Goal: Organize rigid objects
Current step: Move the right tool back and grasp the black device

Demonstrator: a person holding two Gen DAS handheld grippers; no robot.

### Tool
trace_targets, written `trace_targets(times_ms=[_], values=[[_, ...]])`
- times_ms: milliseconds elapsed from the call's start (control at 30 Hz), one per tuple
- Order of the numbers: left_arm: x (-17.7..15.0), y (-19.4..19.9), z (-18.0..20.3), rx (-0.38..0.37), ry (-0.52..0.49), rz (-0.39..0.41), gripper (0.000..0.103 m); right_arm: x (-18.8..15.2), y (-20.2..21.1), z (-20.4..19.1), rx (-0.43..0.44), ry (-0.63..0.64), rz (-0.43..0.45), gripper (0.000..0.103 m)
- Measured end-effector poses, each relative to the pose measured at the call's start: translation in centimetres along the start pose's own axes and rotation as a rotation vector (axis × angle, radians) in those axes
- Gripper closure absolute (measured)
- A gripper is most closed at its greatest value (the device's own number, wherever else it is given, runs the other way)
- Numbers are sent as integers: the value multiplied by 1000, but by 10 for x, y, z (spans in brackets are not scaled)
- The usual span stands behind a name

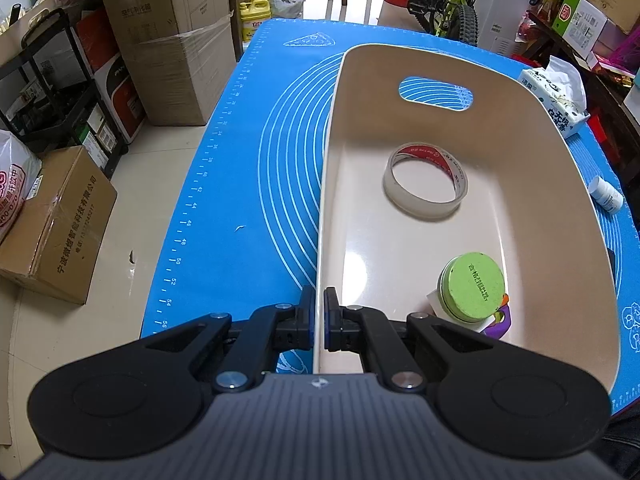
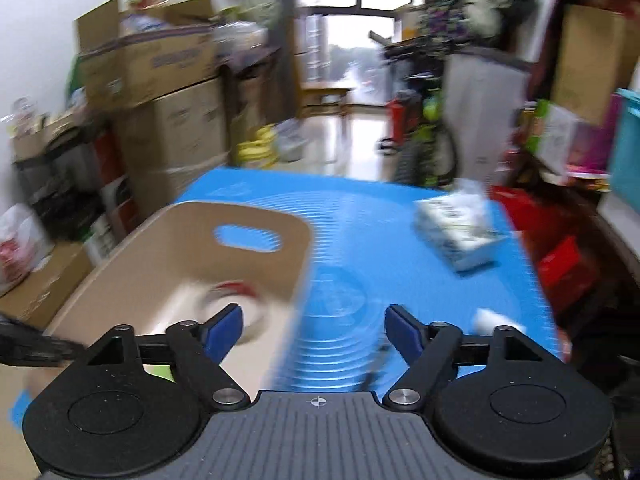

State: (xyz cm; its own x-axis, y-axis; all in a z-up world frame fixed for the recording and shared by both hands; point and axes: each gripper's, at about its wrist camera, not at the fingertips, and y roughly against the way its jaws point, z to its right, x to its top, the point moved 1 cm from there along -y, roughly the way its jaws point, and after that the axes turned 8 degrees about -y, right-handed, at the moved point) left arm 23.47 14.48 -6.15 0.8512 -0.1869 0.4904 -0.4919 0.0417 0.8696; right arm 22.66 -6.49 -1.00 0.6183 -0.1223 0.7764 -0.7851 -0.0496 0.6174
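A beige plastic bin [image 1: 552, 184] stands on the blue mat [image 1: 240, 184]. My left gripper [image 1: 319, 316] is shut on the bin's near left rim. Inside the bin lie a roll of clear tape with a red core [image 1: 425, 181] and a green-lidded round tin [image 1: 474, 286] on some small items. A small white bottle [image 1: 606, 194] lies on the mat right of the bin. In the blurred right wrist view my right gripper [image 2: 314, 334] is open and empty above the mat, right of the bin [image 2: 168, 236]. The white bottle [image 2: 492, 320] lies by its right finger.
A tissue pack [image 1: 560, 100] [image 2: 456, 232] lies at the mat's far right. Cardboard boxes [image 1: 160, 40], a black shelf rack [image 1: 52, 92] and a box on the floor [image 1: 56, 224] stand left of the table. A bicycle [image 1: 448, 4] stands beyond the far edge.
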Motion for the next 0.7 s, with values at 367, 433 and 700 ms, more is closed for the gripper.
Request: trace_targets(times_ms=[367, 433, 700], values=[[0, 1, 1, 6, -1, 3, 98, -57, -29, 83, -222, -133, -116, 20], [0, 1, 1, 6, -1, 2, 98, -67, -34, 85, -241, -146, -118, 20], [1, 1, 1, 9, -2, 0, 98, -107, -45, 92, -313, -220, -105, 21]])
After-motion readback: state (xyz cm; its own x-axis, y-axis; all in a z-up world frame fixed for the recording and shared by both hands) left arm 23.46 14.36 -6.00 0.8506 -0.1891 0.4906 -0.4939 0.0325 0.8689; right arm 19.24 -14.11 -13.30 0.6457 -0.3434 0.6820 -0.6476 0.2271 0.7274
